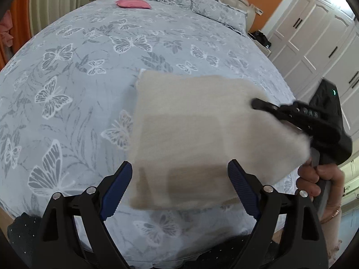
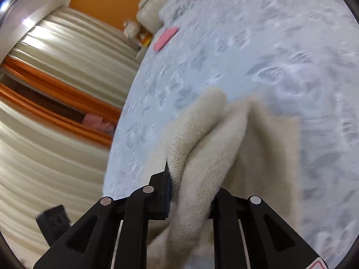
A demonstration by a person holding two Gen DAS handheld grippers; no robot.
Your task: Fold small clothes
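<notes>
Your right gripper (image 2: pixel 190 192) is clamped on a bunched fold of the cream knit garment (image 2: pixel 208 157); the fabric fills the gap between its jaws and humps up just ahead of them. From the left wrist view the same gripper (image 1: pixel 269 108) reaches in over the garment's right-hand edge, with your right hand (image 1: pixel 314 179) on the handle below it. Your left gripper (image 1: pixel 179 179) stands wide, its blue pads either side of the garment's near edge with nothing between them; whether a pad brushes the cloth is hard to tell.

The garment (image 1: pixel 190 134) is already a roughly square, layered panel, lying or carried just above the butterfly-print bed cover (image 1: pixel 67 89), toward the bed's near edge and right of middle. It is blurred, so it looks to be in motion.

This reads as a late fold: the right side being carried across. Next, lay that held edge down squarely on the opposite edge, and let the left gripper pin or tidy the near edge so the layers do not slide. A pink cushion (image 1: pixel 132 3) sits well apart near the pillows (image 1: pixel 197 0).
</notes>
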